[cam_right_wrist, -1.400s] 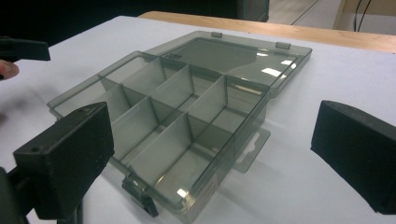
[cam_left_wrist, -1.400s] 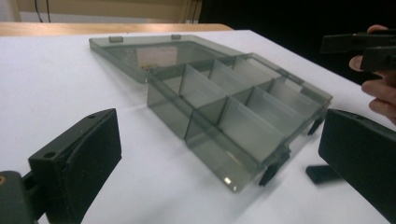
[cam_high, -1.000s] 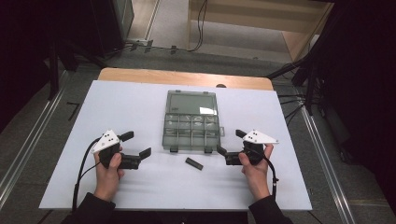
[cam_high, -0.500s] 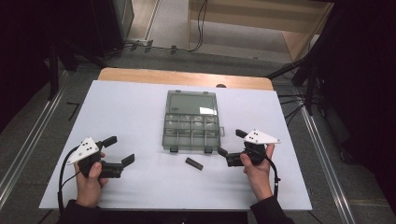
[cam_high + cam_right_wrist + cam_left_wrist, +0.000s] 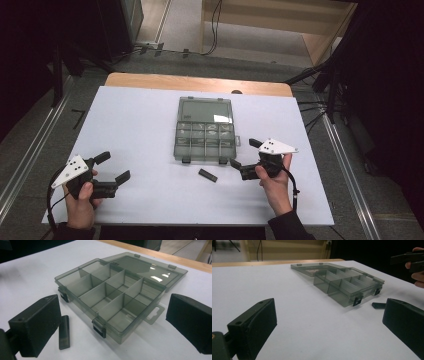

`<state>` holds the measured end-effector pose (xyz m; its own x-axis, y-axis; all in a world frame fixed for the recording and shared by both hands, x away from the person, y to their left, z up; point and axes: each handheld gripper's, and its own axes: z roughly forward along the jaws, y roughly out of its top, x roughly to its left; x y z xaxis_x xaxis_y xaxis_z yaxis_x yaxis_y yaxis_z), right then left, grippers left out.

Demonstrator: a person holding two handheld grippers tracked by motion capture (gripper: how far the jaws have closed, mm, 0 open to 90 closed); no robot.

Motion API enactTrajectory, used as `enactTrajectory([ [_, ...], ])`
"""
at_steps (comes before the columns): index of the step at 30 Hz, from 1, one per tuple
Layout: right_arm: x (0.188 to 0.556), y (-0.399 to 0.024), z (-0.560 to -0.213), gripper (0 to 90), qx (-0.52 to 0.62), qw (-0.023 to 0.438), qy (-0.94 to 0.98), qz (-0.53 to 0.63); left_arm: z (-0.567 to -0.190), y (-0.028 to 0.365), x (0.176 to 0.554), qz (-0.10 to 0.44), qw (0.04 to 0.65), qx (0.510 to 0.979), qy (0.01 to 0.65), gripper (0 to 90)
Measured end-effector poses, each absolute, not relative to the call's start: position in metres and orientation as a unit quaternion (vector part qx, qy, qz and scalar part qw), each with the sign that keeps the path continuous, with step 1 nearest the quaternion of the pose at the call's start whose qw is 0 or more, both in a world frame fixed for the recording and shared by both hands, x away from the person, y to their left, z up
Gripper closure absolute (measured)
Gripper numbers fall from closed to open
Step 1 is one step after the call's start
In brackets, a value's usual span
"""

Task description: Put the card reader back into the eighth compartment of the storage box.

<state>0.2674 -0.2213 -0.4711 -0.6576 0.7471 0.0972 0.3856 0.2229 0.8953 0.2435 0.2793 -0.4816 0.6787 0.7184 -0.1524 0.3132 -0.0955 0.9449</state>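
Both grippers I held with jaws apart and empty: my right gripper (image 5: 243, 158) just beside the open box (image 5: 204, 131) at its front right corner, my left gripper (image 5: 112, 167) well off to its front left. Near the box's front edge lay the small black bar (image 5: 207, 175).

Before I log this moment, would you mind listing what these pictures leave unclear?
- Small black bar: in the right gripper view the right gripper's near jaw covers one end; too small in the high view to identify.
- Compartment box: contents too small in the high view; its smoky dividers hide parts of the floor in both gripper views.
- Left gripper: the hand hides its body in the high view.
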Motion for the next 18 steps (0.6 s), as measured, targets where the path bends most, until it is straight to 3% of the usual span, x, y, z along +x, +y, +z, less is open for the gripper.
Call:
enactTrajectory([
  [15, 0.266, -0.202, -0.468, 0.0, 0.352, 0.152, 0.787, 0.484, -0.485, 0.294, 0.235, 0.184, 0.568, 0.711, 0.371, 0.0],
  [18, 0.265, -0.199, -0.467, 12.7, 0.352, 0.158, 0.785, 0.484, -0.485, 0.298, 0.235, 0.187, 0.568, 0.709, 0.373, 0.0],
])
